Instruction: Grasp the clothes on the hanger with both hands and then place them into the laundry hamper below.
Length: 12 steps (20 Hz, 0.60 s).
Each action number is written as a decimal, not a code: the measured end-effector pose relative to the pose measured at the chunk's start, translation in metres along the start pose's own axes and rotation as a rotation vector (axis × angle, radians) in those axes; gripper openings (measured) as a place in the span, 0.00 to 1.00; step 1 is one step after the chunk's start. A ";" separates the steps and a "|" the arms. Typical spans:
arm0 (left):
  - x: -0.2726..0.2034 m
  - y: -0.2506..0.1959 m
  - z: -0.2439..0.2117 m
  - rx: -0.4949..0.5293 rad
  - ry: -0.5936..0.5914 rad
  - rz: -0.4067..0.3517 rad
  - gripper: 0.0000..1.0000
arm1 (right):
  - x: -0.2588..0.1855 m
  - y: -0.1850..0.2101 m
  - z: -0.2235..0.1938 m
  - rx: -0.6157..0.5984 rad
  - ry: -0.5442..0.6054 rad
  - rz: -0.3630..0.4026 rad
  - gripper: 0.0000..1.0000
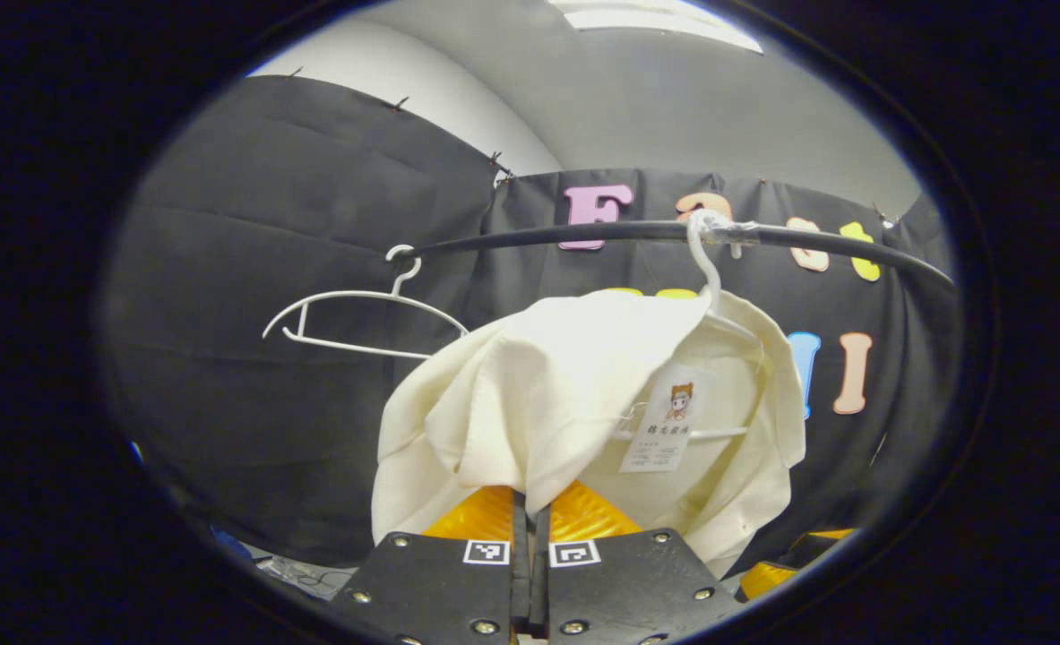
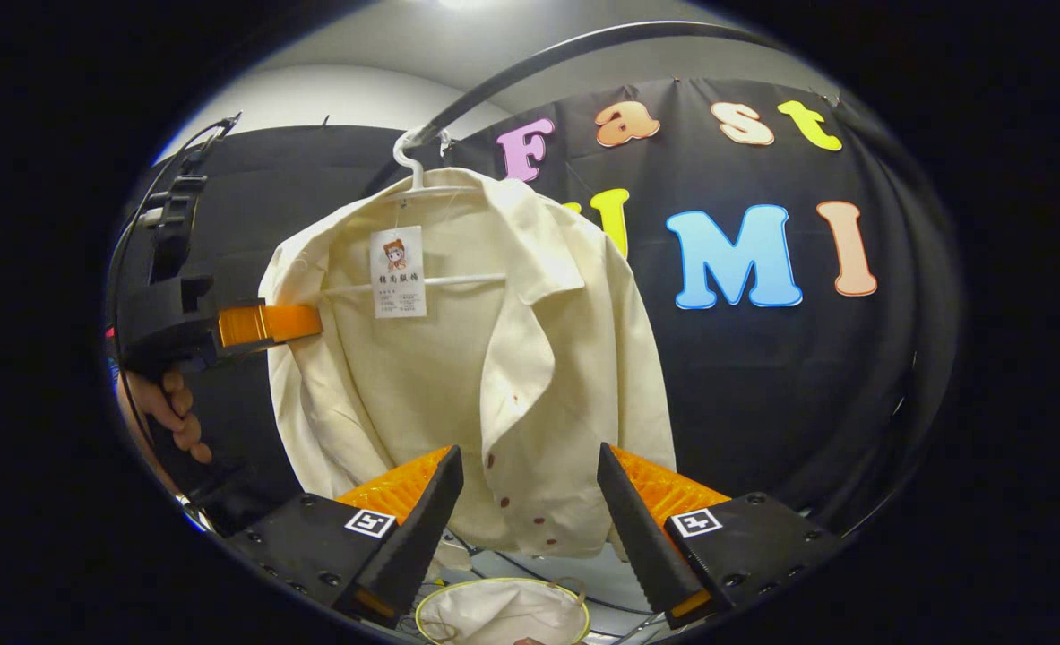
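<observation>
Cream shirt (image 2: 494,358) on white hanger (image 2: 413,166), L gripper (image 1: 530,537) clamped on its sleeve edge, R gripper (image 2: 530,528) fingers apart at hem, hamper (image 2: 503,614) below.

My left gripper (image 1: 530,515) has its two fingers pressed together, with pale fabric pinched between them. My right gripper (image 2: 530,502) is held level, fingers spread wide apart. A bare hand (image 2: 167,408) grips the left gripper's handle.
</observation>
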State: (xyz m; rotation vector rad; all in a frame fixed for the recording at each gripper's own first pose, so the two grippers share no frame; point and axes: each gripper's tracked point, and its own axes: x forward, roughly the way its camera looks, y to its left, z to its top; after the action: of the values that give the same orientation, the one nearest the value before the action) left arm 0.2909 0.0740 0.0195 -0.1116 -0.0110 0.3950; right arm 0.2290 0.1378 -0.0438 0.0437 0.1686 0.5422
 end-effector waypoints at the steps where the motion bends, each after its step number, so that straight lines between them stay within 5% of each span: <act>1: 0.000 0.000 0.002 0.012 0.002 -0.012 0.01 | 0.004 0.005 0.007 0.010 -0.004 -0.010 0.96; 12: -0.010 0.003 0.019 -0.090 0.024 -0.141 0.01 | 0.080 0.004 0.059 -0.024 -0.058 -0.215 0.92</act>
State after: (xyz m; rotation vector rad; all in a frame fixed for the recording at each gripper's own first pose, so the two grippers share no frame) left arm 0.2796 0.0746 0.0379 -0.2029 -0.0125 0.2520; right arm 0.3048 0.1831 0.0029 0.0176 0.1088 0.3283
